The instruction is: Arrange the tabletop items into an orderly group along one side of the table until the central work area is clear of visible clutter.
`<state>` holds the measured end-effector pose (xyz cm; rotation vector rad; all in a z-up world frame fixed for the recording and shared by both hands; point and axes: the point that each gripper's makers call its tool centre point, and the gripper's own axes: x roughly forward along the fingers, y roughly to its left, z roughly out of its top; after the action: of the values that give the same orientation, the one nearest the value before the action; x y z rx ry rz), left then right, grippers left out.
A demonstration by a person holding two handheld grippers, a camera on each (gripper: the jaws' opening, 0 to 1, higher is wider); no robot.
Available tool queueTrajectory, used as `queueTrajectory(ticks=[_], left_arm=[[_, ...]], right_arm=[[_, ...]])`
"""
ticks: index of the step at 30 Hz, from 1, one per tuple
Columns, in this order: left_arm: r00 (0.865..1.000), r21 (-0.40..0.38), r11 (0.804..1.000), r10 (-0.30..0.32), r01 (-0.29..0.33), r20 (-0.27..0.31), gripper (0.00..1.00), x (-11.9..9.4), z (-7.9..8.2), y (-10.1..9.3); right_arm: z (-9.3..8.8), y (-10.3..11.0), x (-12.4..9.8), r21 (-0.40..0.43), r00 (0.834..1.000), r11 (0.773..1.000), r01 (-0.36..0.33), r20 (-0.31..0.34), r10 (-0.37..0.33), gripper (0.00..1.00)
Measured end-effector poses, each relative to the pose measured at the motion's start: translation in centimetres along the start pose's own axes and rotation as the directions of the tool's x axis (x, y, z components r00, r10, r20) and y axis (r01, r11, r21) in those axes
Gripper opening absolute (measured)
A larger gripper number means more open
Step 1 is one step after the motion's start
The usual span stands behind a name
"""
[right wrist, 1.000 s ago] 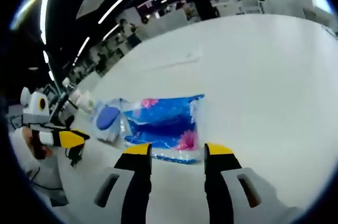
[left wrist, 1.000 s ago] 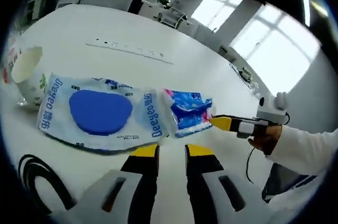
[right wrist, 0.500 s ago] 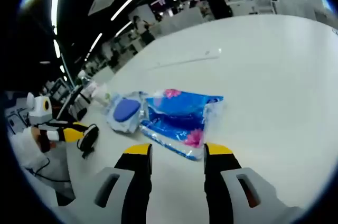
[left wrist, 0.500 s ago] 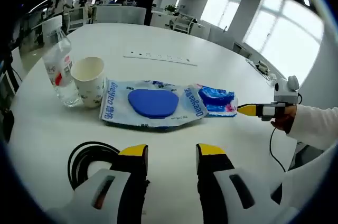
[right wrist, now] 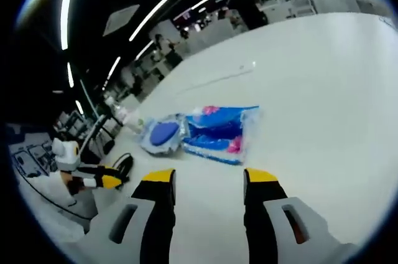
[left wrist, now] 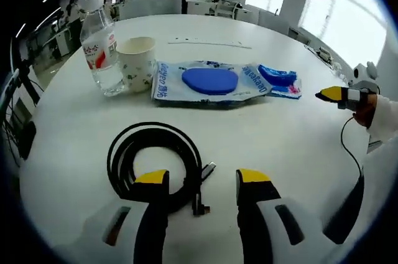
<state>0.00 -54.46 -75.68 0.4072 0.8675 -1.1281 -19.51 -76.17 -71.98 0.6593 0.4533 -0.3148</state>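
— What lay in the left gripper view, going left to right?

— At ten o'clock stood a water bottle (left wrist: 102, 52), upright, with a paper cup (left wrist: 137, 62) touching or just beside it. Next came a white wipes pack with a blue oval (left wrist: 208, 83), lying flat near twelve o'clock, and a blue tissue pack (left wrist: 278, 80) butted against its end at one o'clock. At three o'clock the right gripper (left wrist: 328, 94) came in, held by a hand (left wrist: 365, 109); I could not tell from there how its jaws stood.

— Anything in the way of the left gripper (left wrist: 200, 183)?

— A coiled black cable (left wrist: 157, 165) lay right ahead of its jaws at seven o'clock, its plug end between the tips. The jaws were spread and held nothing.

— And the right gripper view?

— The left gripper (right wrist: 112, 181) at eight o'clock, with the cable (right wrist: 123, 164) just beyond it; the wipes pack (right wrist: 163, 134) and tissue pack (right wrist: 219, 132) around eleven to twelve o'clock on the white table (right wrist: 311, 89). The right gripper (right wrist: 209, 177) was released, well apart from both packs.
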Motion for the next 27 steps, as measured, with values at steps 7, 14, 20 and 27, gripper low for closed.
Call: queueTrajectory(ticks=[7, 14, 20, 27], left_arm=[[0.999, 0.007, 1.0, 0.017, -0.017, -0.037, 0.39, 0.9, -0.8, 0.2], [0.992, 0.109, 0.988, 0.119, -0.113, -0.051, 0.21, 1.1, -1.0, 1.5], [0.996, 0.067, 0.995, 0.082, -0.08, -0.026, 0.11, 1.3, -0.9, 0.8], [0.999, -0.112, 0.994, 0.007, -0.001, 0.054, 0.1, -0.3, 0.8, -0.6]], right_arm=[[-1.2, 0.7, -1.9, 0.015, 1.0, 1.0, -0.015, 0.006, 0.015, 0.42], [-1.8, 1.5, -2.4, 0.041, 0.999, 0.999, 0.003, 0.033, -0.004, 0.4], [-2.7, 2.0, -2.3, 0.028, 1.0, 1.0, -0.008, -0.002, 0.008, 0.38], [-2.2, 1.8, -2.6, 0.047, 1.0, 0.999, -0.007, 0.012, 0.006, 0.38]])
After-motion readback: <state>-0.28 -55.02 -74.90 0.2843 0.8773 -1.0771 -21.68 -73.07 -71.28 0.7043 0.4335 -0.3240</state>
